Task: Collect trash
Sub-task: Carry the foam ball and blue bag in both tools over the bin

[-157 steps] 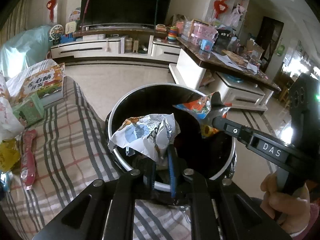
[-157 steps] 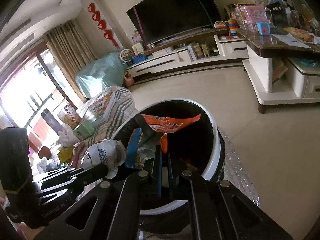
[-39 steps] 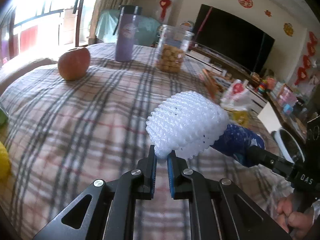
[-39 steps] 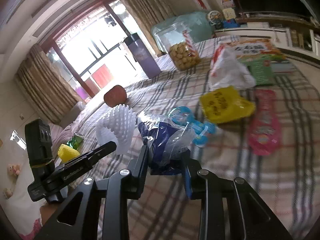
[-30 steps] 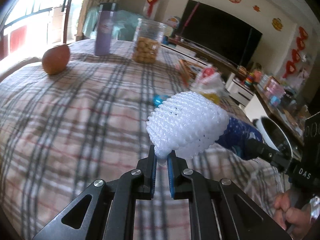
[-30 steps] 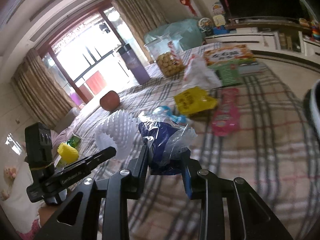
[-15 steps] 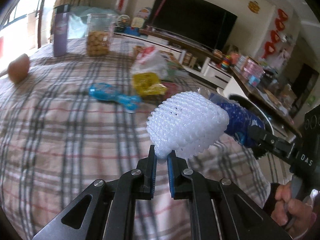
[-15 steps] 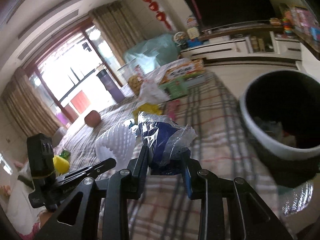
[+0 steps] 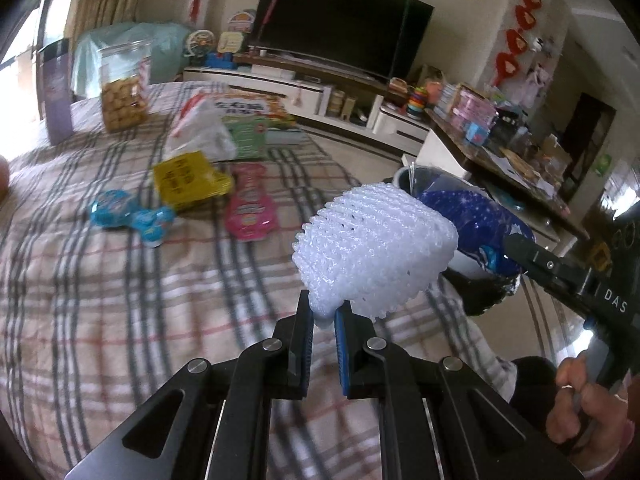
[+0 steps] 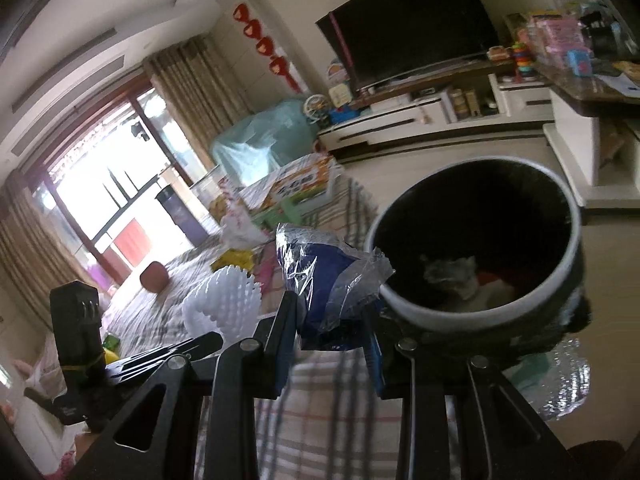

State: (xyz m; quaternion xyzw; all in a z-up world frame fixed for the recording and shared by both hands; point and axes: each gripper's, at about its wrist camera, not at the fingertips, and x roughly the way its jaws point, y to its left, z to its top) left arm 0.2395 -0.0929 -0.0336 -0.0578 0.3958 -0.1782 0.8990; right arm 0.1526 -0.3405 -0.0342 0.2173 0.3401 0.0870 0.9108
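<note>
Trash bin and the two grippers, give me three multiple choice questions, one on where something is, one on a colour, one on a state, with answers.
1. Where is the trash bin?
A. on the plaid cloth
B. on the floor beside the plaid cloth
C. on the TV stand

2. What colour is the wrapper in the right gripper?
A. blue
B. yellow
C. pink

3. What is the state of the left gripper?
A. open and empty
B. shut on the foam net
C. resting on the cloth

Answers:
1 B: the right wrist view shows the bin standing past the edge of the cloth, with floor around it.
2 A: blue shows through its clear crinkled film.
3 B: its fingers pinch the white net's lower edge, held above the cloth.
</note>
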